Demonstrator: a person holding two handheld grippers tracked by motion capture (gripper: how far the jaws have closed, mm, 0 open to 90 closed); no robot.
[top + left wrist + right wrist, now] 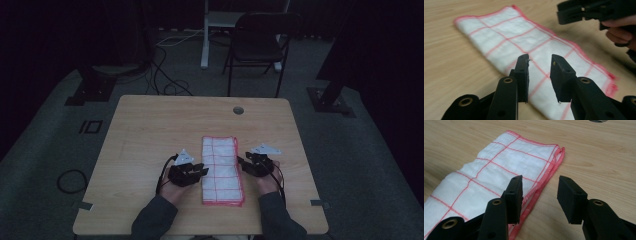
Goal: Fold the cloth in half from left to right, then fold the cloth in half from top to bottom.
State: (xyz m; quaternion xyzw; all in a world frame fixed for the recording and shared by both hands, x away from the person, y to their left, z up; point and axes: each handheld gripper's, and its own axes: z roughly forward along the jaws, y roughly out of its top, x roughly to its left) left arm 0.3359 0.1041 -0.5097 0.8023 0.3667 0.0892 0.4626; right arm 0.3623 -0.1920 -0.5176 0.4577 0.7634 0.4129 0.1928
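On the table (150,130) from the high view, a folded cloth (221,170) is lying lengthwise, the left gripper (202,171) sitting at its nine o'clock and the right gripper (241,161) at three o'clock. Along the left gripper (539,62) view, parted jaws are hovering over the cloth (506,35). Along the right gripper (540,183) view, spread jaws are straddling the cloth's (499,167) red hem.

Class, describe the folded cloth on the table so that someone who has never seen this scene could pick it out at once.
Start at the light wooden table. Near its front edge, the left gripper and the right gripper face each other, and the cloth lies flat between them as a long folded strip running front to back. It is white with a thin red grid and a red stitched hem.
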